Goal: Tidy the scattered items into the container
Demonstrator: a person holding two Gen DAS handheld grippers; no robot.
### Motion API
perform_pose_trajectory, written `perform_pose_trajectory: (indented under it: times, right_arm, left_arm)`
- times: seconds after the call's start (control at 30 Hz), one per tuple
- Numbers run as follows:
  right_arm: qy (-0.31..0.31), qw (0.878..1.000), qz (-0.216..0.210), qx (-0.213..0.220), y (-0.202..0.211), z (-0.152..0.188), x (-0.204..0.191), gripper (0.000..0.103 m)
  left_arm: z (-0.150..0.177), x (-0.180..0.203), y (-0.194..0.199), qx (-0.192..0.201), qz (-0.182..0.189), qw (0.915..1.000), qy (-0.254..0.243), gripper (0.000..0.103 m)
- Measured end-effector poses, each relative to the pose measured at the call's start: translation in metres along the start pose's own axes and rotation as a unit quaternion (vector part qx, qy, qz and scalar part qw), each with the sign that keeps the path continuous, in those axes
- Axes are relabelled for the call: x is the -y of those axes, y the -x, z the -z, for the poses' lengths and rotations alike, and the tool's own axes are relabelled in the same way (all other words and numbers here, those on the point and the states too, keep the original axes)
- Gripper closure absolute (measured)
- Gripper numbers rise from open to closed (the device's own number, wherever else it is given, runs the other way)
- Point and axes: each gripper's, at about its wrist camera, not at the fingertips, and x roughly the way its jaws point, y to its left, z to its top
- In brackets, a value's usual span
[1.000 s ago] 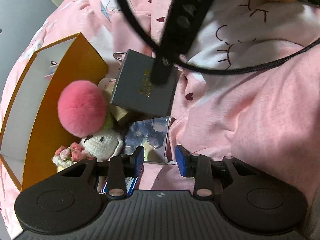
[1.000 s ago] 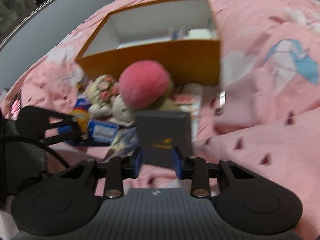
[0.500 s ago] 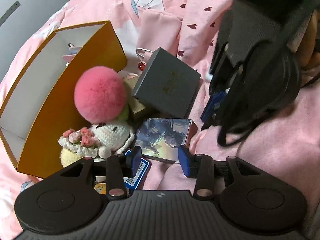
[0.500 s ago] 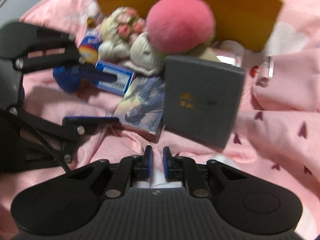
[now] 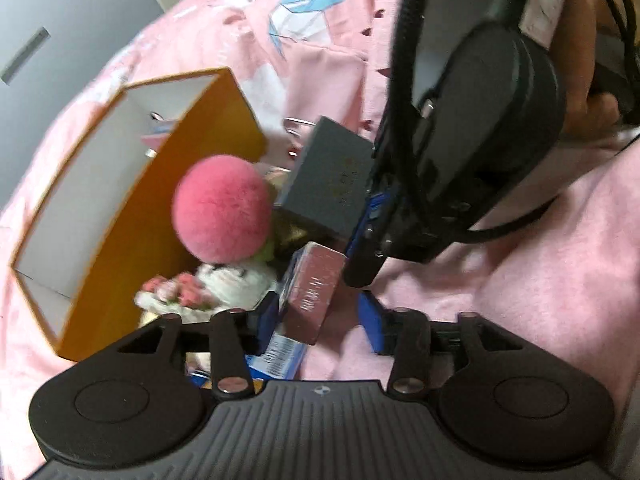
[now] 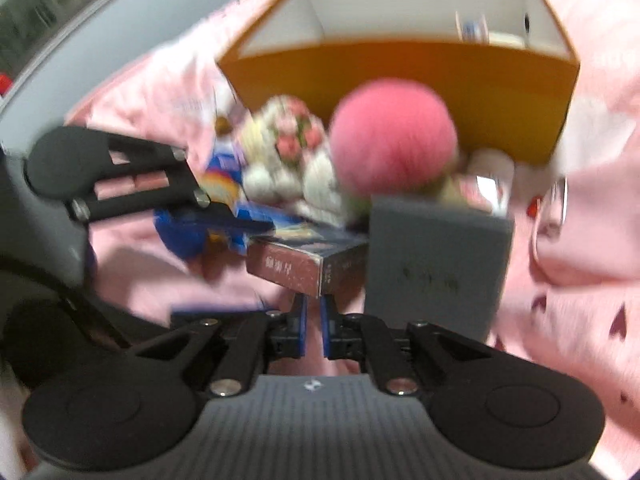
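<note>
A maroon picture-card box (image 5: 312, 296) is tipped up on its edge on the pink bedding. It stands between the fingers of my left gripper (image 5: 320, 324), whose jaws are opening and whose pads do not press it. My right gripper (image 6: 313, 312) reaches in from the upper right. Its jaws are closing to a thin gap with nothing between them, and its tips sit under the box's near corner (image 6: 296, 264). The orange container (image 5: 132, 216) lies open just behind. Against it rest a pink pompom (image 5: 222, 208), a crochet doll with flowers (image 5: 224, 284) and a grey gift box (image 5: 332, 176).
A blue packet (image 5: 280, 356) lies under my left fingers. A clear binder clip (image 6: 556, 208) lies right of the grey gift box (image 6: 436, 264). The container (image 6: 400, 68) holds a few small items at its far end. A hand (image 5: 592, 80) and black cables fill the upper right.
The card box has gone from lying flat, picture up, to tipped on its edge. My right gripper narrowed and moved in to the box. My left jaws have widened around it.
</note>
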Motion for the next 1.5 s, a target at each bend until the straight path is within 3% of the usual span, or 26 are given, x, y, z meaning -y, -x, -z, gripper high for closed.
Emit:
perform_pose_trajectory:
  times: [0.23, 0.5, 0.63, 0.7, 0.8, 0.83, 0.87, 0.97, 1.1, 1.23, 1.33, 1.5]
  right_arm:
    - [0.029, 0.999, 0.02, -0.012, -0.007, -0.01, -0.011, 0.095]
    - [0.054, 0.997, 0.045, -0.02, -0.007, -0.011, -0.013, 0.094]
    - [0.066, 0.996, 0.065, -0.017, 0.005, -0.009, -0.013, 0.09]
    - [0.063, 0.996, 0.068, -0.008, 0.018, -0.008, -0.01, 0.089]
    - [0.04, 0.995, 0.084, 0.02, 0.043, -0.011, 0.003, 0.089]
    - [0.032, 0.995, 0.093, 0.03, 0.051, -0.013, 0.008, 0.085]
    - [0.026, 0.993, 0.107, 0.039, 0.058, -0.014, 0.013, 0.08]
    - [0.025, 0.985, 0.161, 0.048, 0.068, -0.019, 0.024, 0.078]
    - [0.073, 0.975, 0.21, 0.026, 0.052, -0.025, 0.025, 0.078]
    - [0.118, 0.963, 0.242, -0.006, 0.021, -0.028, 0.029, 0.079]
    - [0.078, 0.967, 0.243, -0.012, 0.007, -0.041, 0.051, 0.079]
    - [0.021, 0.966, 0.256, -0.015, -0.005, -0.057, 0.079, 0.079]
  left_arm:
    - [-0.003, -0.002, 0.0, -0.007, -0.014, 0.9998, -0.008, 0.048]
    - [-0.01, 0.001, -0.007, -0.012, -0.007, 0.9957, -0.091, 0.048]
    - [-0.011, -0.004, -0.012, -0.02, 0.006, 0.9957, -0.09, 0.063]
    - [-0.009, -0.006, -0.012, -0.021, 0.019, 0.9968, -0.075, 0.07]
    - [-0.005, -0.009, -0.011, -0.014, 0.022, 0.9984, -0.05, 0.071]
    - [-0.004, -0.012, -0.01, -0.012, 0.023, 0.9989, -0.038, 0.072]
    - [-0.003, -0.015, -0.009, -0.011, 0.024, 0.9993, -0.025, 0.072]
    - [0.0, -0.028, -0.006, -0.007, 0.034, 0.9988, 0.033, 0.072]
    - [0.005, -0.052, 0.003, 0.001, 0.047, 0.9896, 0.136, 0.074]
    - [0.005, -0.072, 0.003, 0.006, 0.055, 0.9777, 0.203, 0.076]
    - [0.01, -0.079, 0.004, 0.005, 0.065, 0.969, 0.238, 0.076]
    - [0.009, -0.084, 0.002, 0.011, 0.065, 0.9635, 0.259, 0.076]
